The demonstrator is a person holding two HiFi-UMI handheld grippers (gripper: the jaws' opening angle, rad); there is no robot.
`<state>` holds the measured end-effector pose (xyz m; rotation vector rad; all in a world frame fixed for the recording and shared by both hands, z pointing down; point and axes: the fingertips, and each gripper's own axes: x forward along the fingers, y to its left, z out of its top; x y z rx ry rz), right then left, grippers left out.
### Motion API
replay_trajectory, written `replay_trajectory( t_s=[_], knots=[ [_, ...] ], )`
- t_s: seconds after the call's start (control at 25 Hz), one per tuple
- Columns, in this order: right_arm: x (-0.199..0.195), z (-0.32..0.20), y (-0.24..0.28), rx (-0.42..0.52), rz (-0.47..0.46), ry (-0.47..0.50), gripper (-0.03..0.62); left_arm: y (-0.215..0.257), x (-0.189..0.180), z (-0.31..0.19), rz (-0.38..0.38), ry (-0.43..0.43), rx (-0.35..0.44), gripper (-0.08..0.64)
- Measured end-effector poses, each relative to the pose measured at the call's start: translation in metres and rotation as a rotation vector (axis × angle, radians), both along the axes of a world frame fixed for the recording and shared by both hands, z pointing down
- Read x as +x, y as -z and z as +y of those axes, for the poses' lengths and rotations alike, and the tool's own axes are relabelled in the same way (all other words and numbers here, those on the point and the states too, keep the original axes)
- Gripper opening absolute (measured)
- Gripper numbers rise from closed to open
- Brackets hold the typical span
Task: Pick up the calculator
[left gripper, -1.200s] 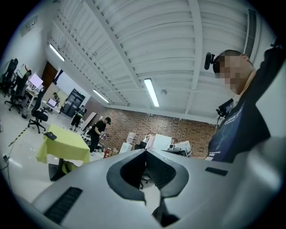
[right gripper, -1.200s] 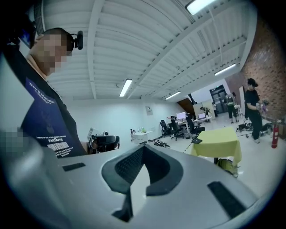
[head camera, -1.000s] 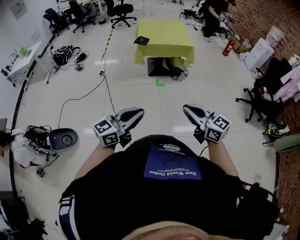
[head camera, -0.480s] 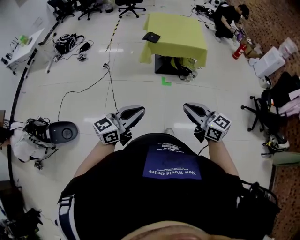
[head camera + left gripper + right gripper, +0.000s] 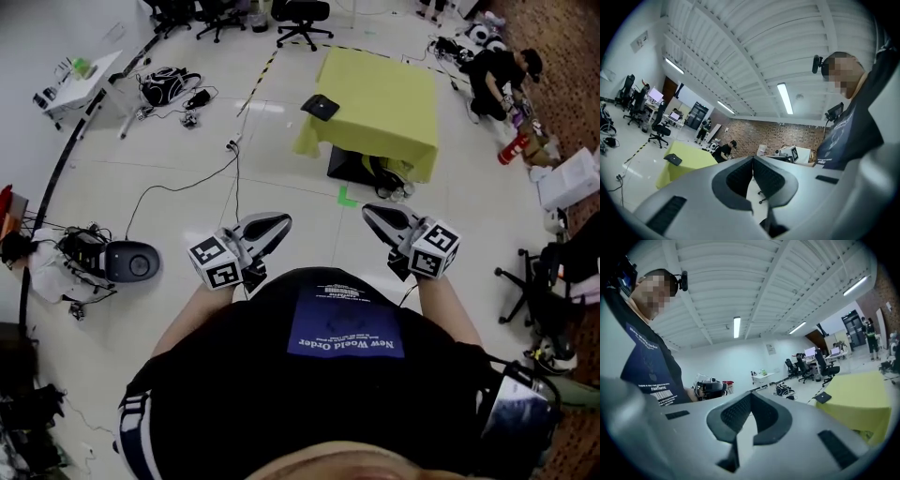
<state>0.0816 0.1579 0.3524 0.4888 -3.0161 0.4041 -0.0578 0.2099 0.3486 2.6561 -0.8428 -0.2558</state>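
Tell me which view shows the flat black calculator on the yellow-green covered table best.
The head view: it looks down on the flat black calculator, lying unobstructed at the left edge of the yellow-green cloth-covered table. Both gripper views show it only as a small dark slab, seen from low and far off.

I carried two grippers: one left gripper [image 5: 281,223] and one right gripper [image 5: 368,212]. At twelve o'clock I counted one calculator [image 5: 321,106], one yellow-covered table [image 5: 394,103] and one green floor mark [image 5: 348,197]. At two o'clock were one red fire extinguisher [image 5: 514,148] and one crouching person [image 5: 497,70]. I made out four office chairs [image 5: 302,13]: three between eleven and twelve o'clock, one at three o'clock.
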Motion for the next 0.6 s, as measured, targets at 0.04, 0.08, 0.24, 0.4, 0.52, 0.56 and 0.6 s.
replay_trajectory(
  t_s=[0.04, 0.08, 0.24, 0.4, 0.52, 0.56, 0.6],
  knots=[
    [0.004, -0.014, 0.002, 0.006, 0.002, 0.017, -0.012, 0.002, 0.007, -0.014, 0.002, 0.014, 0.001, 0.006],
    [0.009, -0.027, 0.003, 0.01, 0.003, 0.032, -0.012, 0.005, 0.013, -0.028, 0.005, 0.025, 0.004, 0.006],
    [0.022, -0.071, -0.002, 0.005, 0.008, 0.074, -0.012, 0.01, 0.028, -0.072, 0.002, 0.06, 0.002, 0.006],
    [0.028, -0.101, -0.012, -0.025, 0.0, 0.077, -0.012, 0.007, 0.032, -0.103, -0.007, 0.068, -0.017, 0.006],
    [0.025, -0.124, -0.023, -0.035, 0.008, 0.065, -0.012, 0.001, 0.029, -0.129, -0.004, 0.057, -0.018, 0.006],
    [0.023, -0.132, -0.027, -0.04, 0.011, 0.057, -0.012, -0.002, 0.028, -0.139, 0.0, 0.05, -0.017, 0.006],
    [0.021, -0.141, -0.029, -0.044, 0.015, 0.05, -0.012, -0.004, 0.026, -0.149, 0.005, 0.04, -0.016, 0.006]
  ],
)
